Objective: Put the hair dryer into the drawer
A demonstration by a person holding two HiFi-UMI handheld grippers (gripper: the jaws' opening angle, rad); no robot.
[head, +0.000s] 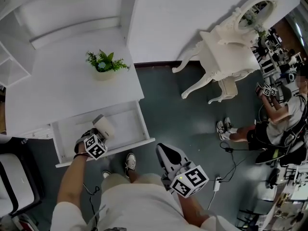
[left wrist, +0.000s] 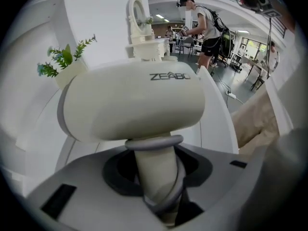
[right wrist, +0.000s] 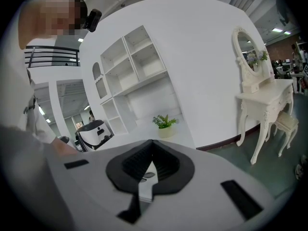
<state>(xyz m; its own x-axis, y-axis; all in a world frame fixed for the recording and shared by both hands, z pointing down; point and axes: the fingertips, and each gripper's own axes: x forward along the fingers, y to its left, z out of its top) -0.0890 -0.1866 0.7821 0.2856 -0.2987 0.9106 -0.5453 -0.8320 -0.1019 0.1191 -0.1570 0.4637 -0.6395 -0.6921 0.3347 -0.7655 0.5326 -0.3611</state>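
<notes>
Hair dryer (head: 104, 126), handle clamped in my left gripper (left wrist: 156, 177), hangs over the open drawer (head: 130, 129); next, I judge: lower it, release. My right gripper (right wrist: 144, 172) is closed, empty.

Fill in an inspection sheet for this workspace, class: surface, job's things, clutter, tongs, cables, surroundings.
Surface: white desk, smooth and flat.
Job's things: hair dryer held over the drawer, which stands open.
Clutter: potted plant on the desk.
Tongs: left tongs shut on the hair dryer's handle; right tongs shut, nothing between them.
Cables: black cable and white plug on the floor.
Surroundings: white dressing table with mirror, stool, a seated person.
</notes>
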